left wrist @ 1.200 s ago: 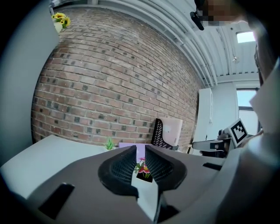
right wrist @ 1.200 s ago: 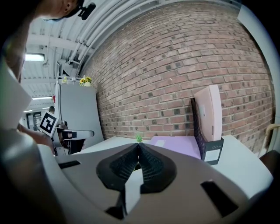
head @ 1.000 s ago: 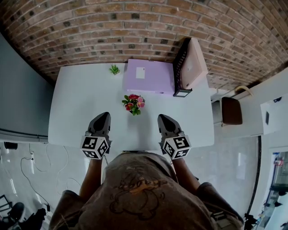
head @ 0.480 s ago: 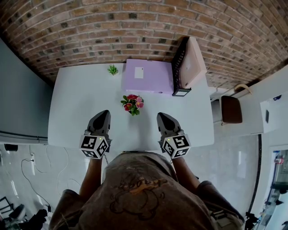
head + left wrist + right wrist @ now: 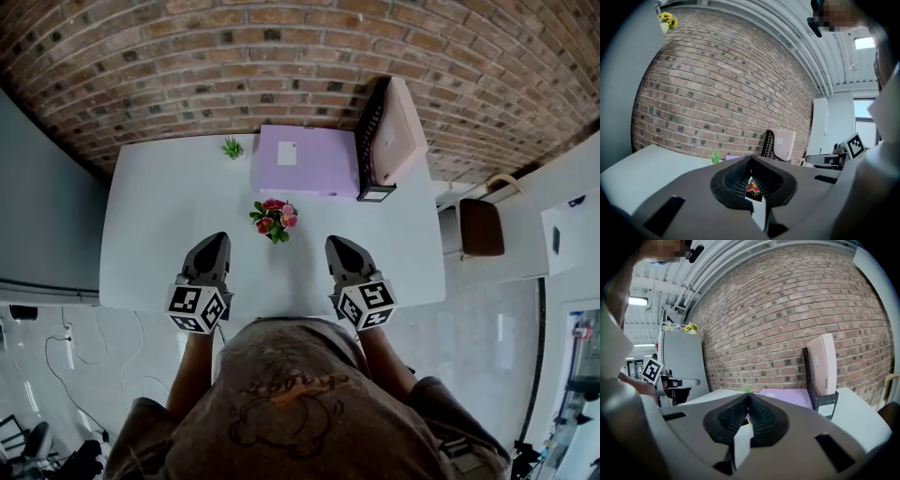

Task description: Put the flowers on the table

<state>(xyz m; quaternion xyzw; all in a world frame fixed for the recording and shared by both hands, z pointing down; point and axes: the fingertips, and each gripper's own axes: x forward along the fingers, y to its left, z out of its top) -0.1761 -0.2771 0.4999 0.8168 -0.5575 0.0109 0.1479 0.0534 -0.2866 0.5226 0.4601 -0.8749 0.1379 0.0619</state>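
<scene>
Only head view shows the flowers [image 5: 274, 218] unobstructed.

Brick wall room, white table, shiny floor

A red-brown brick wall [image 5: 281, 66] runs behind the long white table [image 5: 169, 216]. The floor [image 5: 478, 347] is pale glossy tile, with a few cables [image 5: 56, 347] trailing on the left. There's a brown chair [image 5: 482, 231] off the table's right end and a tall grey cabinet [image 5: 682, 366] on the other side. The white ribbed ceiling [image 5: 797, 28] has a lit panel [image 5: 864, 42], and there's a bright window [image 5: 862, 126] too.

One table [image 5: 159, 225], one flower bunch [image 5: 275, 218], one small green plant [image 5: 232, 146], one purple box [image 5: 305, 160], one black file rack [image 5: 371, 131].
</scene>
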